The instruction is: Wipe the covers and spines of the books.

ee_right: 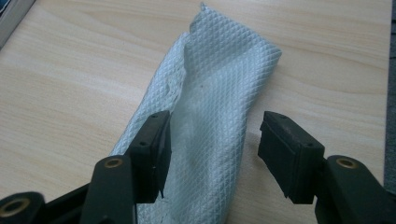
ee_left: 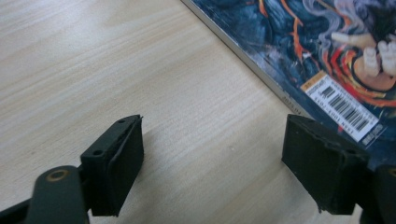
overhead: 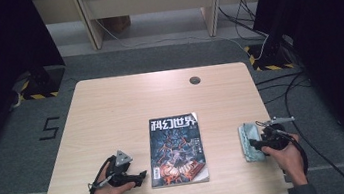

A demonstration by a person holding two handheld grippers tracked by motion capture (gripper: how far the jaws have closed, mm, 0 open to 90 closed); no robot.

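In the middle of the high view, a magazine (overhead: 177, 150) is seen lying flat on a light wooden table (overhead: 112, 115), its dark illustrated cover facing up and its title across the top. At the lower left of that view, the left gripper (overhead: 139, 175) is held in a hand (overhead: 106, 192) just beside the magazine's left edge, with a grey three-cornered plate on top of it. In the left gripper view, its two black jaws are spread wide apart with nothing between them but bare wood; the magazine (ee_left: 327, 56) is shown at the upper right of the frame, a white barcode label (ee_left: 343, 105) lying close above the right-hand jaw.

At the lower right of the high view, the right gripper (overhead: 252, 143) is held in the other hand (overhead: 286, 155) over a pale cloth (overhead: 250, 142), which lies near the table's right edge and well apart from the magazine. In the right gripper view, the cloth (ee_right: 210, 107) is shown as a folded white piece with a quilted diamond pattern, running from the upper middle of the frame down between the jaws. The jaws are parted, one on either side of the cloth, and are not closed on it.

A small round hole (overhead: 195, 80) is set in the tabletop toward the upper right of the table. Cables (overhead: 286, 97) are trailed over the grey floor at the right of the frame.
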